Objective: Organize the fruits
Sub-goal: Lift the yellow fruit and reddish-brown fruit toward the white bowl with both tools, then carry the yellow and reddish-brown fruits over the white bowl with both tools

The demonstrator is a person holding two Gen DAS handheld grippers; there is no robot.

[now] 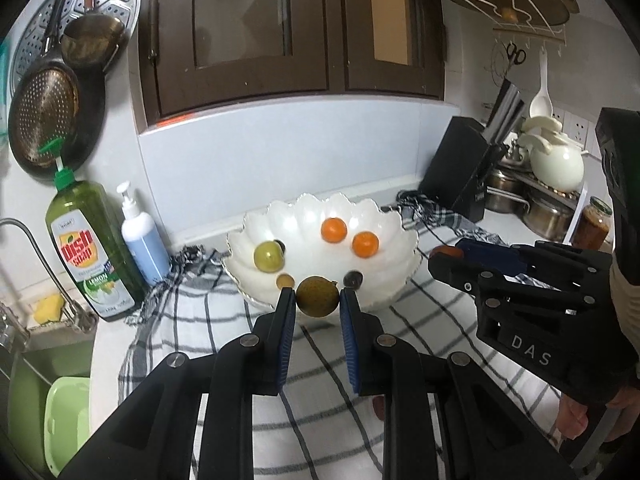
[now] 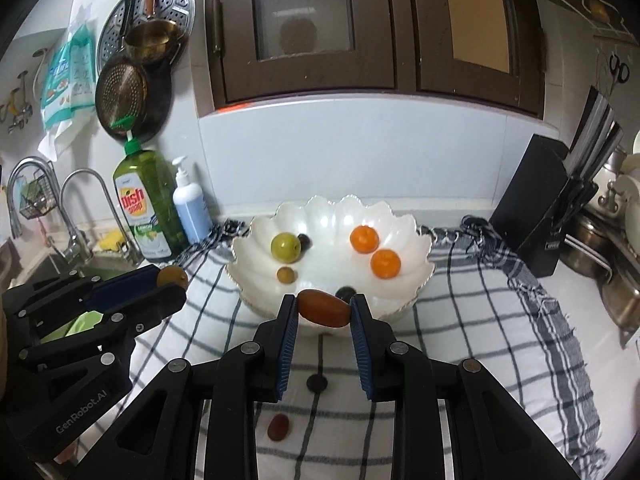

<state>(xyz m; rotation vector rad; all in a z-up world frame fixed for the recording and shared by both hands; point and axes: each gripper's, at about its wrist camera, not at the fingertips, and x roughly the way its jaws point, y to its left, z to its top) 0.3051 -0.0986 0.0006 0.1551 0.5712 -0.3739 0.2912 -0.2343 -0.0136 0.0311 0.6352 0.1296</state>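
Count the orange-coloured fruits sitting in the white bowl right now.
2. One orange fruit lies toward the back right of the white bowl; the other orange fruit sits just in front of it, nearer the right rim. None looks hidden.

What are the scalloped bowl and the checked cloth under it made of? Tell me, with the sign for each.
Scalloped bowl: likely glazed ceramic or milky glass; glossy white, bright highlights on its lobes. Checked cloth: woven fabric, probably cotton; matte, creased, with frayed fringe at its edge.
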